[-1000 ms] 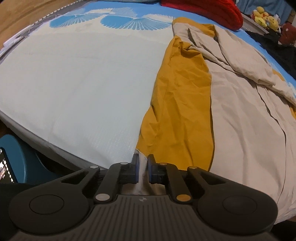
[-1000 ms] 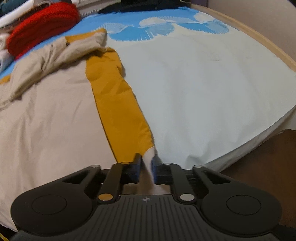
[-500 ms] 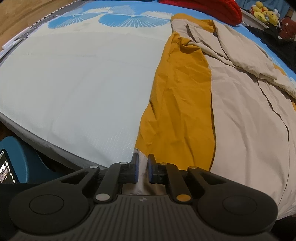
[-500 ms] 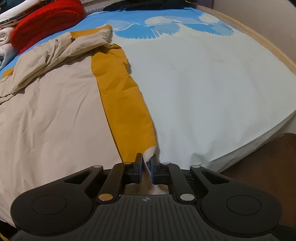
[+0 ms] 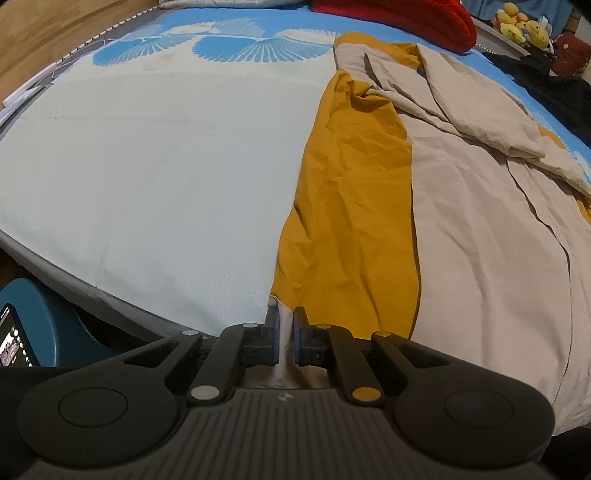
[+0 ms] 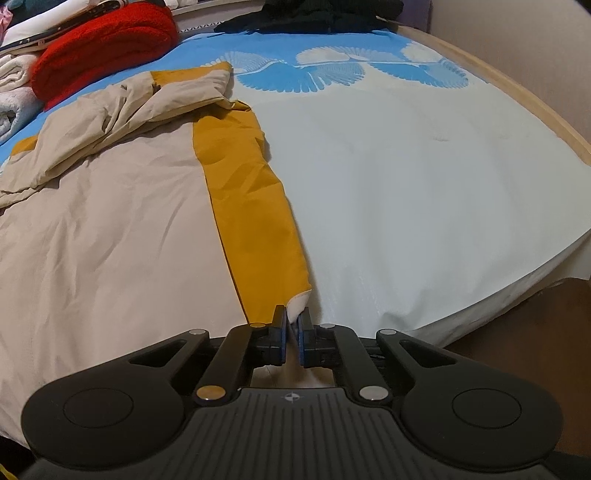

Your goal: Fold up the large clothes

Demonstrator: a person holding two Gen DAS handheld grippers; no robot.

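- Between the blue pads of the left gripper [image 5: 285,334], a pale corner of the large cloth [image 5: 480,240] is pinched; the jaws stand almost closed, with only the thickness of fabric between them.
- Same story at the right gripper [image 6: 292,338]: nearly closed on the pale tip where the mustard band [image 6: 255,206] ends, right at its fingertips.
- Ahead of both tongs the cloth runs away over the bed [image 5: 147,166], beige with a mustard strip along the edge. Off to the right of the left tongs and to the left of the right tongs lies the bulk of it, flat near the grippers but heaped in folds at the far end.
- Far beyond the tongs sits a red knitted bundle [image 6: 107,40], close to the crumpled far end, and soft toys [image 5: 521,24] further off.
- My worry is the grips: each holds only a small corner, so a sharp tug could slip the fabric out of the pads.
- If one hand lifts or travels faster than the other, the edge will skew and the fold will land crooked.
- That bunched far end looks likely to drag or stay rucked under any fold carried over it.
- Near the left tongs the bed edge is close; slack cloth could slide off it.
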